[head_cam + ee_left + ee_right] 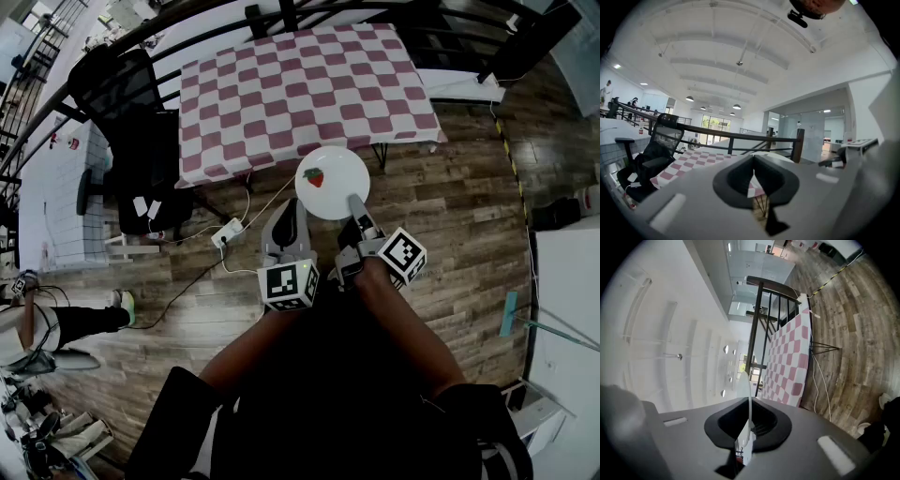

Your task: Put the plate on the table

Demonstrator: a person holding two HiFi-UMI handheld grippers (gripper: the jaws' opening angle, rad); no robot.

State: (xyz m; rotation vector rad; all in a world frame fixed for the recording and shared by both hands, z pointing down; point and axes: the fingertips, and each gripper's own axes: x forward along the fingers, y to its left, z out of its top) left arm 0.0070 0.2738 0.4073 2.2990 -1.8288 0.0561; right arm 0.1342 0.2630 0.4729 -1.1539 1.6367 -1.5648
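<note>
The plate hangs over the floor, just short of the tabletop. The right gripper has its fingers clamped on the near rim, likely to carry the plate flat. The left gripper is alongside, fingers together and empty.

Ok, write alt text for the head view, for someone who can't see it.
Seen from above, the right tool grips the near rim of a white plate marked with a red strawberry, over wooden floor just short of a red-and-white checked table. The left tool points forward beside it, holding nothing.
</note>
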